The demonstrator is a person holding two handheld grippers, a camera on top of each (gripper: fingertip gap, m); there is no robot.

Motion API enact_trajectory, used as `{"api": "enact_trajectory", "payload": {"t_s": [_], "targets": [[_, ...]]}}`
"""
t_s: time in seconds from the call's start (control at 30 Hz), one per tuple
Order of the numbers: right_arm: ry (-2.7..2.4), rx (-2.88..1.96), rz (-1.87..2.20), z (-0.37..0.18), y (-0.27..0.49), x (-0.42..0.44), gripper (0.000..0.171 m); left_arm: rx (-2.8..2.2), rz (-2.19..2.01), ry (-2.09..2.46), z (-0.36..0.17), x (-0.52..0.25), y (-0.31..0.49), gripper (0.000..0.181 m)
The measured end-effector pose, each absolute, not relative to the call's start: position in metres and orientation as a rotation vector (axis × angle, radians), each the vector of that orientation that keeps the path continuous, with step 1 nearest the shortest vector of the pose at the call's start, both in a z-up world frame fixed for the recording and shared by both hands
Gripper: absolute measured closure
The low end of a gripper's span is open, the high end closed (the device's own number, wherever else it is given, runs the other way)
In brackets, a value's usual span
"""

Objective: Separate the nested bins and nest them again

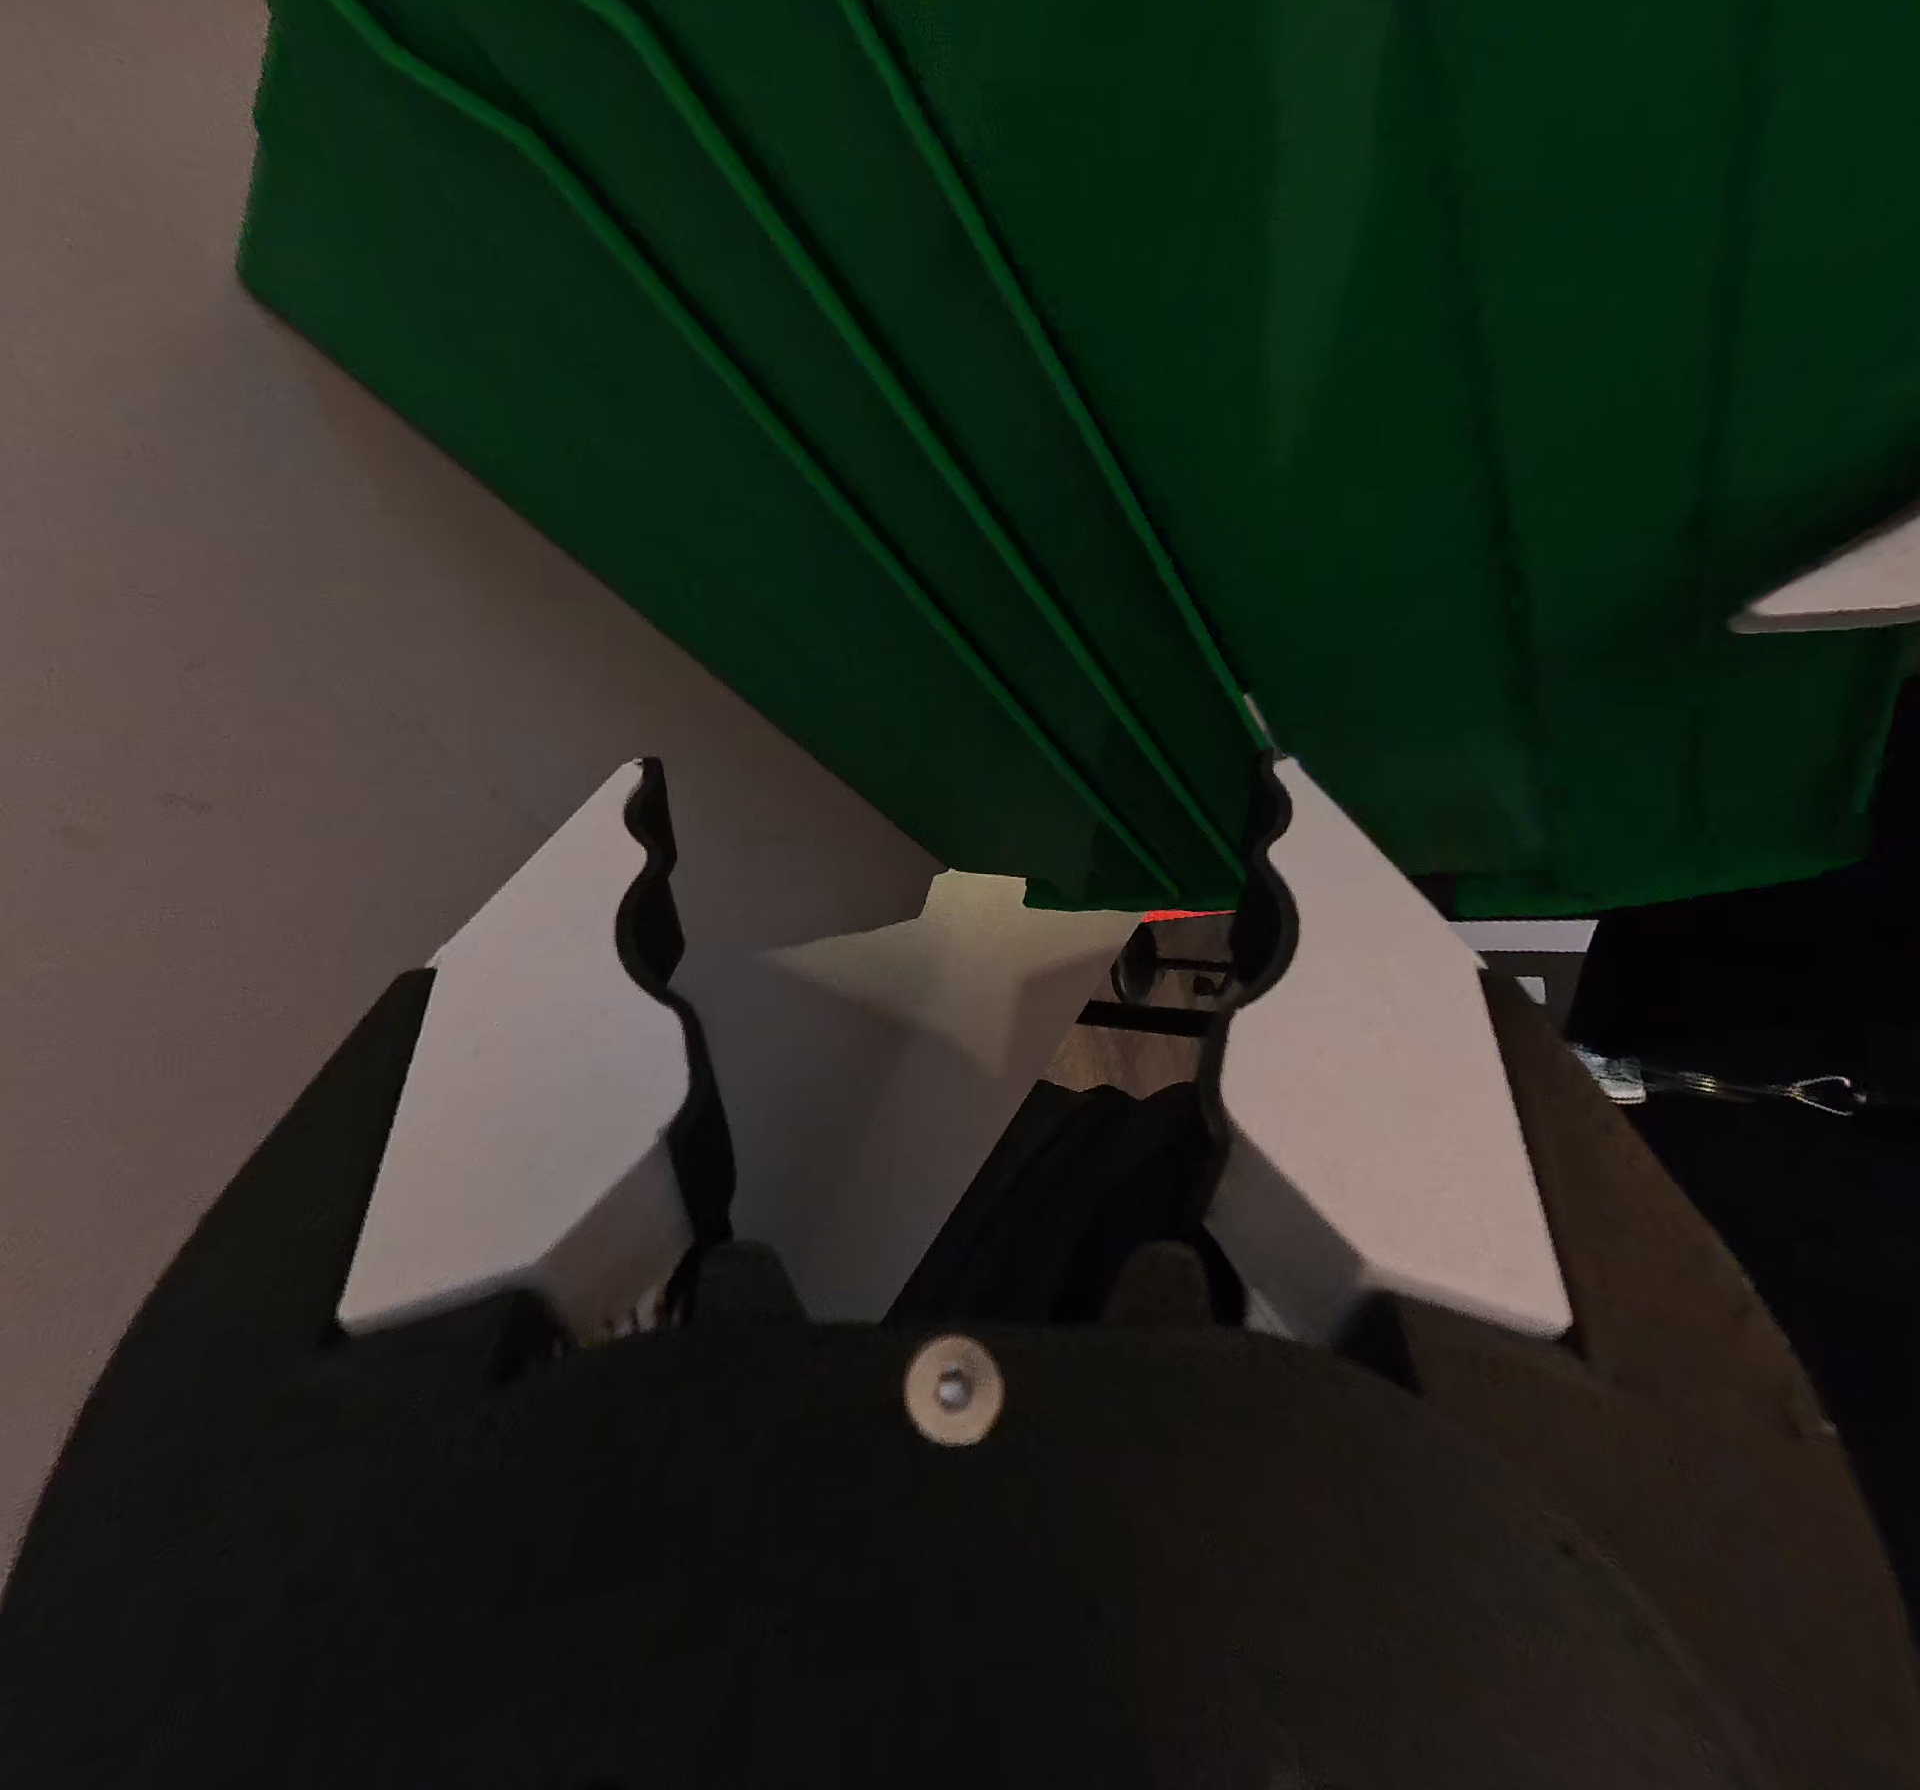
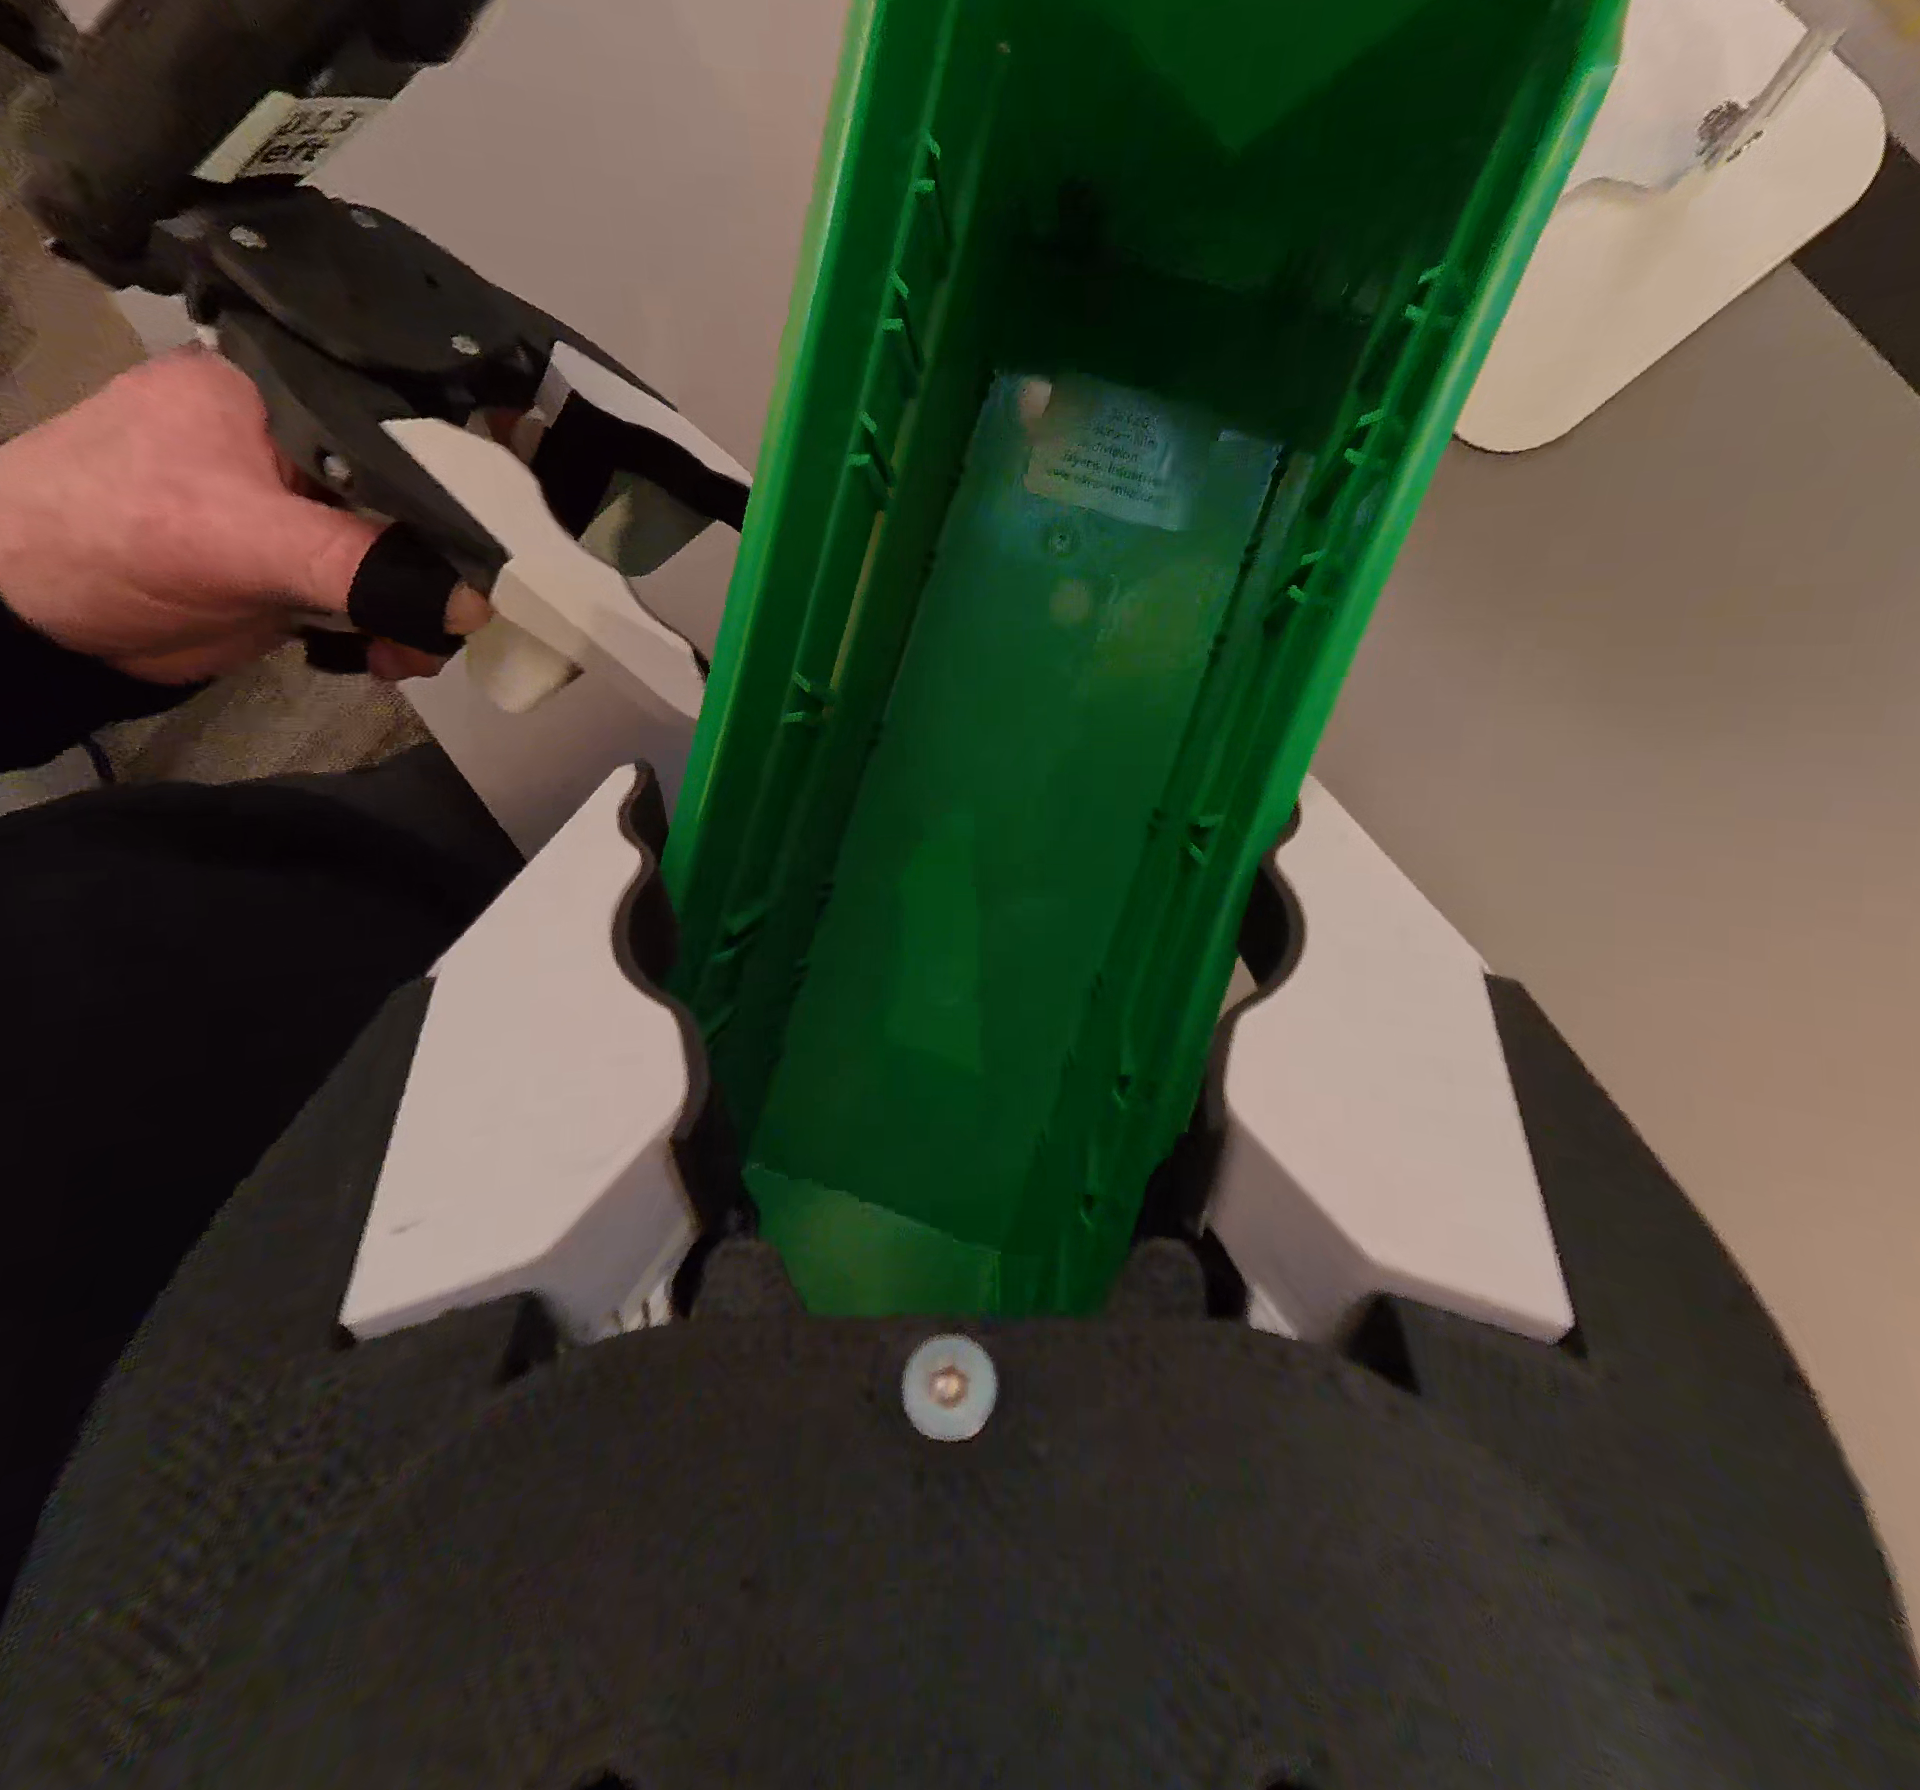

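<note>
Four stepped rims show on the green nested bins (image 1: 935,306), held above the pale table (image 2: 1558,805), with one pale sticker (image 2: 1107,471) on the inner floor. The right gripper (image 2: 961,909) clamps the stack across its width. The left gripper (image 1: 956,909) is spread apart, one fingertip (image 1: 1262,805) at the outer wall, a hand (image 2: 156,535) holding it.

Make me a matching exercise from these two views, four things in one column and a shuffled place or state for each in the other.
Column A
1. left tongs
2. right tongs
3. green bins
4. hand

Column B
a. nested, rims layered one inside the next
b. holding a tool's handle, with a black sleeve on one finger
c. open, at the stack's corner
d. closed across the width of a bin

Pairs: 1-c, 2-d, 3-a, 4-b
</note>
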State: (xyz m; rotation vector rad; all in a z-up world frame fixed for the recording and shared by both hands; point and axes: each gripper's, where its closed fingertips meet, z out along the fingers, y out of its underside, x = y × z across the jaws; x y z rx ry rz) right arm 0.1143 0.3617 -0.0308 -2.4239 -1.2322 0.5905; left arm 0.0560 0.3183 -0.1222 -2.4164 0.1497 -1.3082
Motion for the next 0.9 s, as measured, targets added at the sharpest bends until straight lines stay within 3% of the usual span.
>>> {"api": "enact_trajectory", "payload": {"t_s": [0.23, 0.9], "targets": [[-1.218, -2.470, 0.505, -0.088, 0.370, 0.117, 0.055, -2.415, -1.307, 0.139, -0.125, 0.051, 0.316, 0.074], [-1.180, -2.385, 0.405, -0.094, 0.371, 0.114, 0.058, -2.404, -1.328, 0.177, -0.125, 0.058, 0.318, 0.074]]}}
